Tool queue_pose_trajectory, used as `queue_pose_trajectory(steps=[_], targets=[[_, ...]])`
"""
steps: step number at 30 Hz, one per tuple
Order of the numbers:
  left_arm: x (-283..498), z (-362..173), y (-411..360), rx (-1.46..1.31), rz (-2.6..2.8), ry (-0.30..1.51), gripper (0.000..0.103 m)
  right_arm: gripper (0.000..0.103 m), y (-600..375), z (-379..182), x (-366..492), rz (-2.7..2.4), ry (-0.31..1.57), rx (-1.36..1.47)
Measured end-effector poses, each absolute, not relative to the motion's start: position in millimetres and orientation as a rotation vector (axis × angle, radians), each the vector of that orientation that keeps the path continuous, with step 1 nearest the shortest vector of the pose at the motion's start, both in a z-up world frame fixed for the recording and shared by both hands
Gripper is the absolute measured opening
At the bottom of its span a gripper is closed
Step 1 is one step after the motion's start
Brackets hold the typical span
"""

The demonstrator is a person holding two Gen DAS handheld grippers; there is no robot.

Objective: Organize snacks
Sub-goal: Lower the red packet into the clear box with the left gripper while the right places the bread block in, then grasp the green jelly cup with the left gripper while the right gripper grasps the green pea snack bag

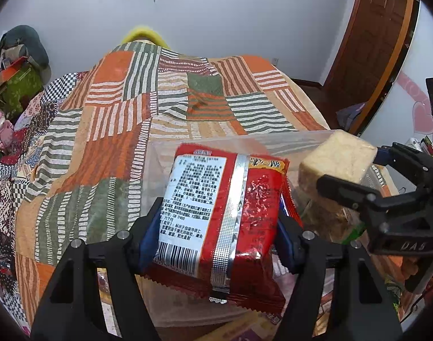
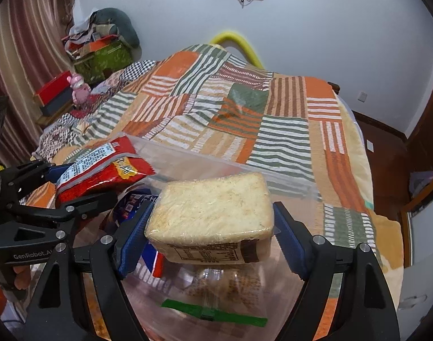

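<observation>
Jaws clamped around noodle packet (image 1: 216,207), bread (image 2: 213,213)

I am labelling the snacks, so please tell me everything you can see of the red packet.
The red packet is a glossy foil bag with crimped, zigzag ends. Its back faces up, showing a white label of printed text, a barcode and a silver seam along its length. It looks full and unopened. The left hand-held gripper holds it by its sides, tilted, above a clear box on the bed.
</observation>
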State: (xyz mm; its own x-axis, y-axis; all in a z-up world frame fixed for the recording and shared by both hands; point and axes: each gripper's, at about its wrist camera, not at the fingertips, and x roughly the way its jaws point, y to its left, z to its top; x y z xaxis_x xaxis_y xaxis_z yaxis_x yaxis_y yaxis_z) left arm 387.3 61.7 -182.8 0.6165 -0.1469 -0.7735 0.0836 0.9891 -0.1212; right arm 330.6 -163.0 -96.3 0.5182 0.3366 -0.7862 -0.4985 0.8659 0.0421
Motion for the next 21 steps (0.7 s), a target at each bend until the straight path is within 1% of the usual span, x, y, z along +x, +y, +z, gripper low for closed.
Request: queue_pose_trajectory(steps=[4, 7, 16, 21], targets=[[384.2, -179.6, 60.0, -0.064, -0.123, 0.886, 0.072, 0.079, -162.8, -94.6, 329.5, 0.512, 0.902, -0.190], [377.8, -172.2, 59.8, -0.064, -0.121, 0.869, 0.074, 0.081, -165.7, -86.3, 327.0, 0.509, 0.878, -0.186], [343.5, -128.8, 64.7, -0.088, -0.136, 0.788, 0.084, 0.083, -178.9, -59.6, 306.0, 0.496, 0.808, -0.181], [317.8, -111.5, 66.3, -0.067, -0.126, 0.756, 0.086, 0.083, -187.5, -46.3, 285.9, 0.488, 0.770, -0.184]])
